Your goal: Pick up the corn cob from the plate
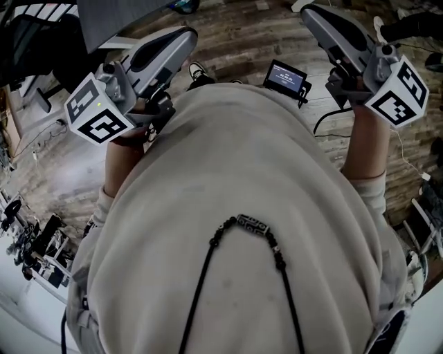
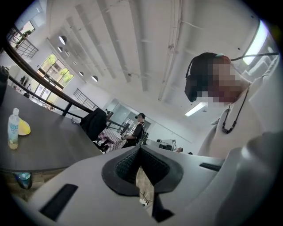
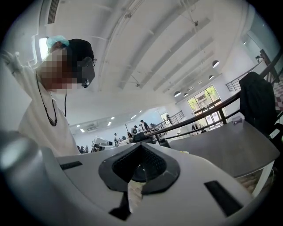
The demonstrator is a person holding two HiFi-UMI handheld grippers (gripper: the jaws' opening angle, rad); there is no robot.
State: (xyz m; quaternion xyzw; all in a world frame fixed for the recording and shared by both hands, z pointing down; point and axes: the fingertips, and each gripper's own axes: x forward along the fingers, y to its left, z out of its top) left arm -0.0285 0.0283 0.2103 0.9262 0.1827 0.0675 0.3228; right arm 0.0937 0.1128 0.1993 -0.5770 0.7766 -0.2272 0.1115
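No corn cob and no plate show in any view. In the head view my left gripper and right gripper are held up on either side of the person's light sweater, over the wooden floor. The left gripper view looks along my left gripper, whose dark pads meet at the tip with nothing between them, towards the ceiling and the person. My right gripper is likewise shut and empty in the right gripper view. A yellow object lies beside a clear bottle on a grey table; I cannot tell what it is.
A small device with a lit screen stands on the wooden floor ahead of the person. A second stretch of grey table with a dark jacket on a chair shows at right. People sit in the far background.
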